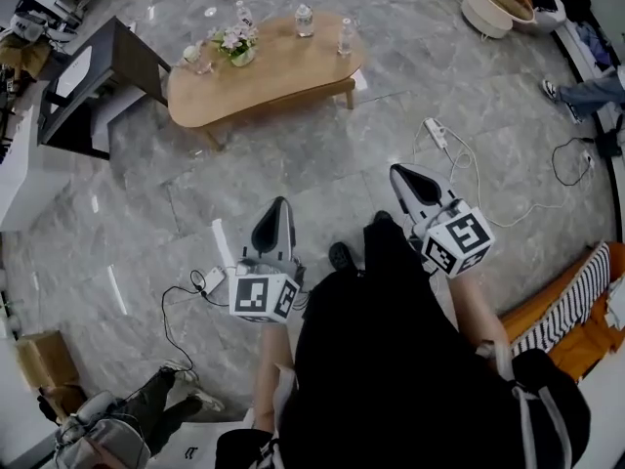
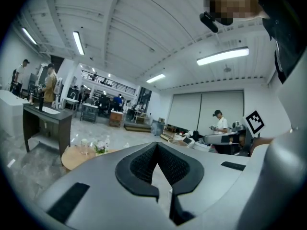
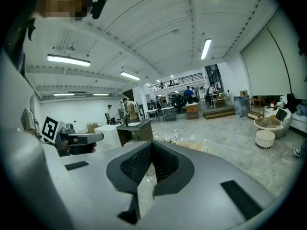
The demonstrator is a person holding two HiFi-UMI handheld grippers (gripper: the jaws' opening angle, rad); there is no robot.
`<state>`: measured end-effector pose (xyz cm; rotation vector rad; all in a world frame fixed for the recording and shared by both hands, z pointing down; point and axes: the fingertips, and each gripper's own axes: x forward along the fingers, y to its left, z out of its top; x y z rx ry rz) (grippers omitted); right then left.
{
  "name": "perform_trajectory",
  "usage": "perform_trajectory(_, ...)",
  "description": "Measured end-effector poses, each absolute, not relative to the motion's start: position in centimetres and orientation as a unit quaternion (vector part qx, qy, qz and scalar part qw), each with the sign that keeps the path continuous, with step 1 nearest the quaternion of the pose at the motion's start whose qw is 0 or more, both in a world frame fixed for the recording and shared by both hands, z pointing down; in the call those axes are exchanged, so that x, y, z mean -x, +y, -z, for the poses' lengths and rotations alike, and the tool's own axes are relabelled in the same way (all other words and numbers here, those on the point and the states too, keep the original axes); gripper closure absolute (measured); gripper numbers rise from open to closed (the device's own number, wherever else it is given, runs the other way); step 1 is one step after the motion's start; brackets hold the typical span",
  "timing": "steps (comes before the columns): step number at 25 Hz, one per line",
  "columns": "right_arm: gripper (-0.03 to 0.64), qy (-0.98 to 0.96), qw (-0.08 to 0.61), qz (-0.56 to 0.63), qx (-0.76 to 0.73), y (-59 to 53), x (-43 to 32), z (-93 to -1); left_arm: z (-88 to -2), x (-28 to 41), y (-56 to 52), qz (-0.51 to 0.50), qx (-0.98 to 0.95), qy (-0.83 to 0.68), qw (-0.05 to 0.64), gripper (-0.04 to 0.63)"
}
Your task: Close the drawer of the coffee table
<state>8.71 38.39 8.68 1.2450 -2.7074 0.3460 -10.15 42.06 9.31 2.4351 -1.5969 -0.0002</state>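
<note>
Coffee table (image 1: pixel 283 66) ahead of both claws: light wood, smooth satin top. Floor (image 1: pixel 176 203) beneath: glossy grey marble-look tile. Left gripper (image 1: pixel 279 205), right gripper (image 1: pixel 400 174): matt grey plastic shells; pads (image 2: pixel 141 164) black, ribbed.

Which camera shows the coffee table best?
The head view: the whole coffee table shows from above, with flowers and bottles on it. The left gripper view catches only one end; the right gripper view only a sliver with bottles.

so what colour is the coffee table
Light tan wood; the coffee table shows best in the head view.
</note>
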Motion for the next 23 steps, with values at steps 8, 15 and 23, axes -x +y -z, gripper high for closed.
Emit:
perform_trajectory(8, 0.604, -0.9, 0.065, -0.089, -0.422, 42.5, -9.9, -7.7, -8.1, 8.1, 44.6, -0.014, -0.842, -0.528, 0.11, 0.582)
perform_trajectory(15, 0.604, -0.897, 0.067, -0.09, -0.428, 43.4, -11.4, -8.4, -8.8, 6.2, 45.6, -0.024, -0.846, -0.519, 0.116, 0.583)
perform_trajectory(23, 0.604, -0.899, 0.067, -0.073, -0.427, 43.0, -12.6, -7.3, -8.2, 5.1, 45.2, -0.023, -0.849, -0.516, 0.116, 0.583)
